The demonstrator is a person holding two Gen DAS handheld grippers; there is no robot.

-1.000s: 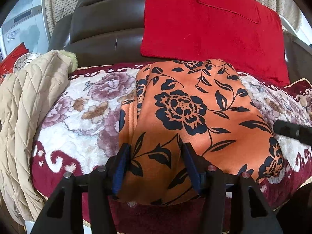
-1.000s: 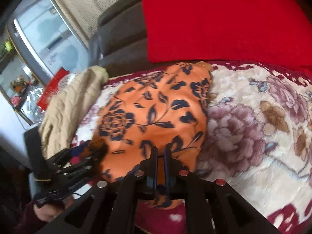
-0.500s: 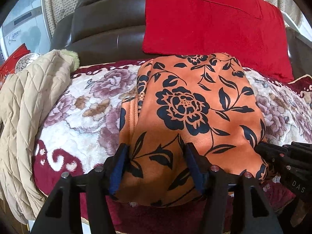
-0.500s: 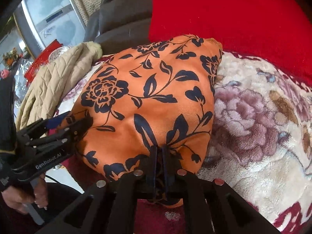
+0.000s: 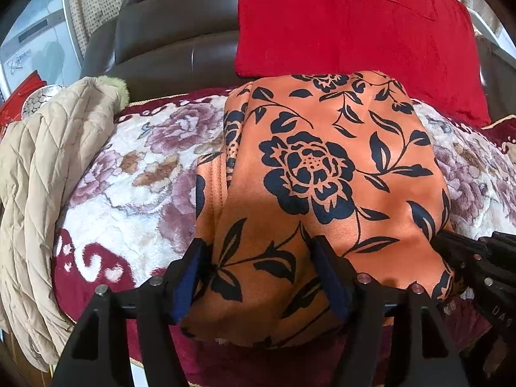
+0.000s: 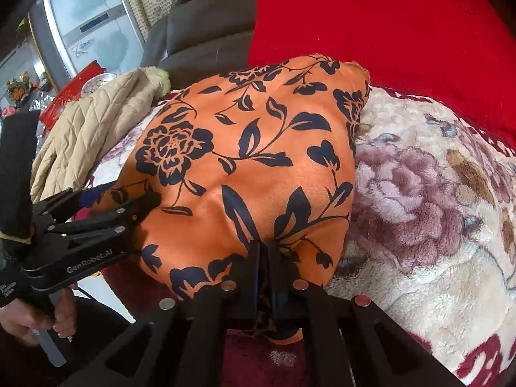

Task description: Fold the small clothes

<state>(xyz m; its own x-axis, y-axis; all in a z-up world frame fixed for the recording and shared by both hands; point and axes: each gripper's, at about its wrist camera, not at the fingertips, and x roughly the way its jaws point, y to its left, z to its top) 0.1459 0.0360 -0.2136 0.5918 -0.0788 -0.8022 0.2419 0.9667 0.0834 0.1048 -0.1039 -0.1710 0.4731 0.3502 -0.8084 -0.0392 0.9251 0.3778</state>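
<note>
Garment: the orange satin garment with black flowers and leaves (image 5: 325, 174) lay spread on the plush cream-and-maroon floral blanket (image 5: 129, 200) over the dark brown leather sofa (image 5: 174, 42), its far edge reaching the red velvet cushion (image 5: 348, 22).
Left gripper (image 5: 261, 271): its fingers (image 5: 190, 277) stood spread to either side of the near hem, the cloth bulging between them but not pinched.
Right gripper (image 6: 264, 258): its fingers (image 6: 253, 267) were pressed together on the near right corner, a tuck of fabric drawn up into them.
Why held so: the pinched corner looked, to me, ready to be lifted and carried over as a fold, with the left side set to take the matching corner.
Bystanders: a beige quilted jacket (image 5: 48, 174) lay heaped at the left, well apart from the garment.
</note>
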